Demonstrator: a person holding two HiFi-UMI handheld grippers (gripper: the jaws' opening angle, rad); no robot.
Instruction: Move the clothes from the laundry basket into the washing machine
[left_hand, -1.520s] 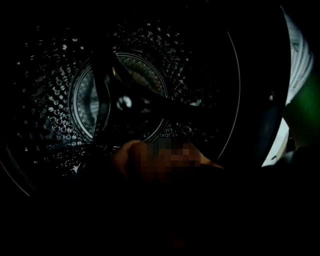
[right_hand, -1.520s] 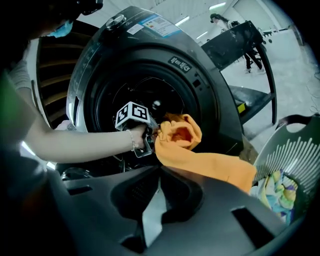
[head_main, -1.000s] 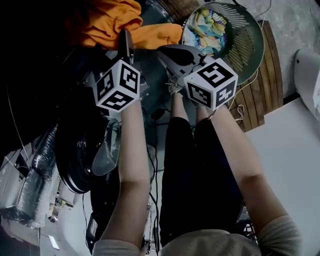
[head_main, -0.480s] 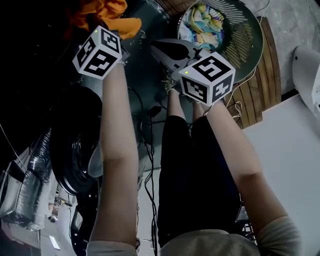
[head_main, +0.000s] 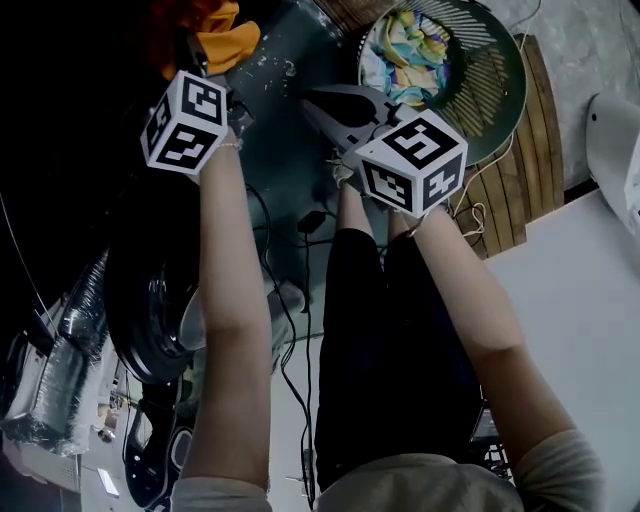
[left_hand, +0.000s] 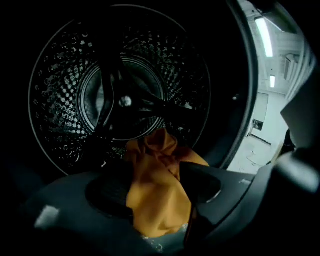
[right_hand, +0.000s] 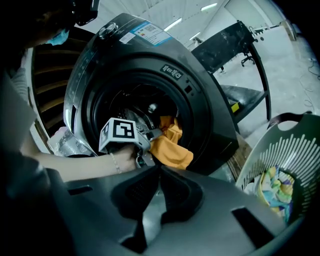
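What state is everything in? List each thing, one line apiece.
Black front-loading washing machine: door open.
Orange fabric garment: partly inside the drum, lying between the left gripper's jaws.
Left gripper: open, jaws have just been opening.
Right gripper: shut, empty.
Grey-green slatted plastic laundry basket: holding a multicoloured cloth.

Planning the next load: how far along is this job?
Done: nothing visible deep in the drum. In hand: orange garment at the drum mouth, between the jaws of the left claw, which have just been opening; right claw shut, empty. Left: colourful clothes in the basket.
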